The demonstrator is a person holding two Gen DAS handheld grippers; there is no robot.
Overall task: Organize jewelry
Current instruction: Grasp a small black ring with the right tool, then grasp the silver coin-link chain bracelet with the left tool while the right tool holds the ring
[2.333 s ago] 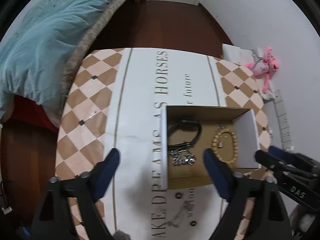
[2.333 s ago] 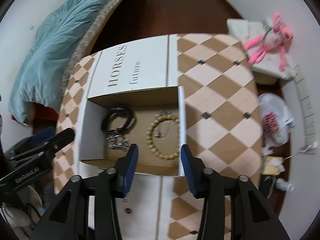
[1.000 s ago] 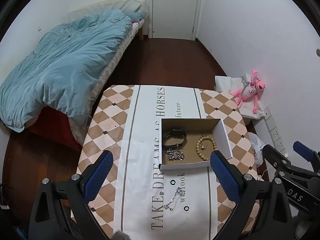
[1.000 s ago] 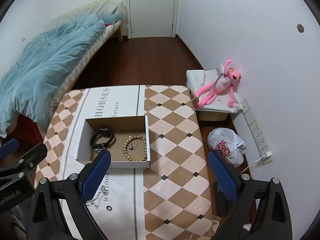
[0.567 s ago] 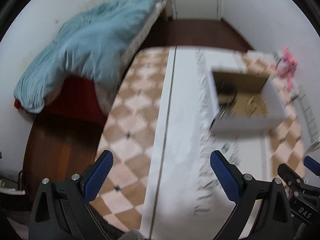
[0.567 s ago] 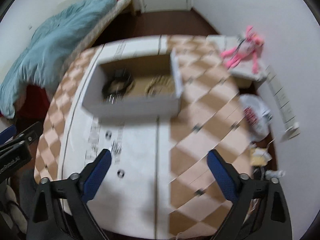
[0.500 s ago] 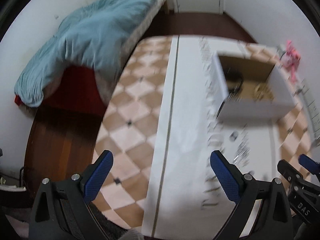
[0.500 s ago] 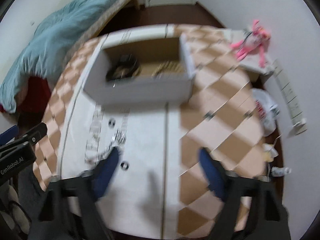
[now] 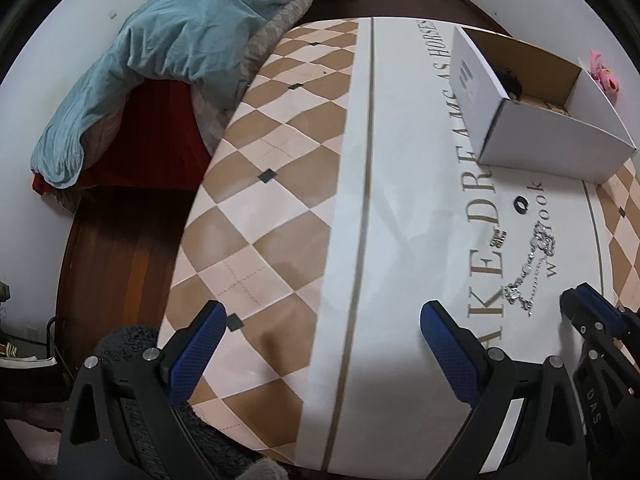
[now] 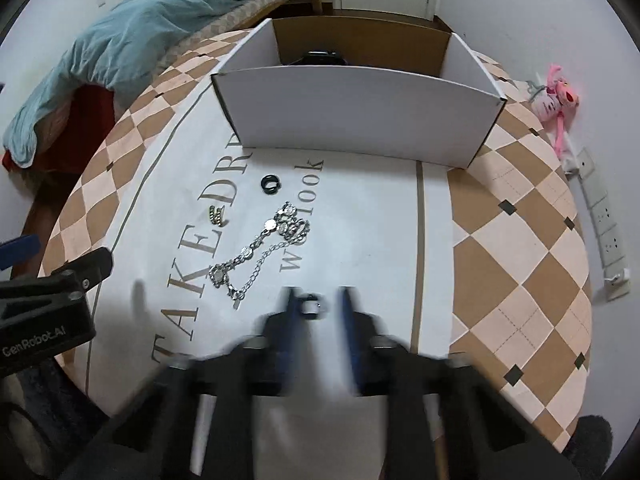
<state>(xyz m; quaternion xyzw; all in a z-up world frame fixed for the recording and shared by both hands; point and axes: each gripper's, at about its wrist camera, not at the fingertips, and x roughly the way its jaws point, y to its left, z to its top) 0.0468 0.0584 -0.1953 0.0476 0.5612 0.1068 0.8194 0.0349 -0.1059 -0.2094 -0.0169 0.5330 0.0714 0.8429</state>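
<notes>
A white cardboard box (image 10: 360, 108) stands on the table with a black band (image 10: 322, 57) showing inside. In front of it lie a black ring (image 10: 269, 184), a small gold piece (image 10: 217, 216), a silver chain (image 10: 260, 250) and a small silver ring (image 10: 312, 307). My right gripper (image 10: 318, 312) is low over the table, its blurred blue fingers narrowed around the silver ring. My left gripper (image 9: 320, 344) is wide open and empty over bare tablecloth at the left; the box (image 9: 536, 108) and the chain (image 9: 528, 272) lie to its right.
The table has a checked cloth with a white lettered strip (image 9: 400, 200). A bed with a blue duvet (image 9: 180, 48) stands left. A pink plush toy (image 10: 556, 96) and wall sockets (image 10: 604, 216) are at the right. The right gripper shows in the left view (image 9: 600, 328).
Both grippers have dropped from high above to low over the table. The right gripper has narrowed from wide open to close around the silver ring. The left stays wide open.
</notes>
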